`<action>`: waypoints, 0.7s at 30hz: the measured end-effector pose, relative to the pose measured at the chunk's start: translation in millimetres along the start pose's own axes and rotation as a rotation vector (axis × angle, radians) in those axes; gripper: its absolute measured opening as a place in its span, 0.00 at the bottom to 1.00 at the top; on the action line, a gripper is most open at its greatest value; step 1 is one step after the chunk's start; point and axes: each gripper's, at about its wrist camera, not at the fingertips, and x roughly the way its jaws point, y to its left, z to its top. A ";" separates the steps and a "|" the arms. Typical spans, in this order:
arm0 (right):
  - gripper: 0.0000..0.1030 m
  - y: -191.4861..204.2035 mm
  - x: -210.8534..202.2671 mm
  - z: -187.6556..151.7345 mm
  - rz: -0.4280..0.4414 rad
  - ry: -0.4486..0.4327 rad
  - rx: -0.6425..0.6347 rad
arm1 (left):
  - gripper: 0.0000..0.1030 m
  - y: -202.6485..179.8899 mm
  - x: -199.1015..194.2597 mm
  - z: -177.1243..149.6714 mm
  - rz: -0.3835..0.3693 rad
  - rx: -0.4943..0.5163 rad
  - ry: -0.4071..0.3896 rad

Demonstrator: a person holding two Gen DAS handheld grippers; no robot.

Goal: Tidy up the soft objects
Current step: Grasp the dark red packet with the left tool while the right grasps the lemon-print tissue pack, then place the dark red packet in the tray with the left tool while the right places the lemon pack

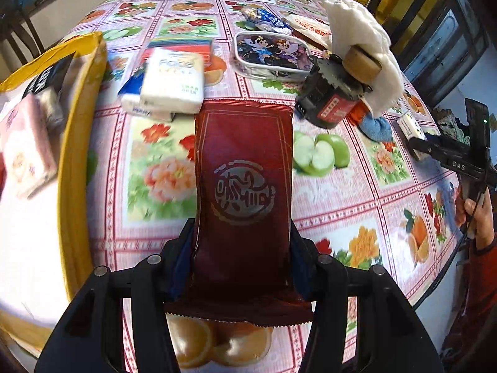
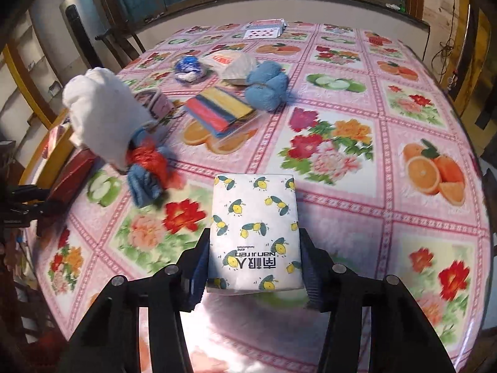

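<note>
Your left gripper is matt black plastic with round metal pins, closed on a dark red packet of glossy foil with a saw-tooth crimped edge. Your right gripper, with ribbed blue pads, clamps a tissue pack in smooth, slightly shiny printed film. The tablecloth under you looks like glossy embossed vinyl. The white cloth is soft and matt, the blue towel roll fuzzy terry. The cartoon pouch is clear shiny plastic.
</note>
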 end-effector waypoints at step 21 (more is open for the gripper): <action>0.52 210.7 20.3 16.7 0.363 0.021 -0.176 | 0.46 54.4 -53.8 -30.6 -0.013 -0.110 -0.131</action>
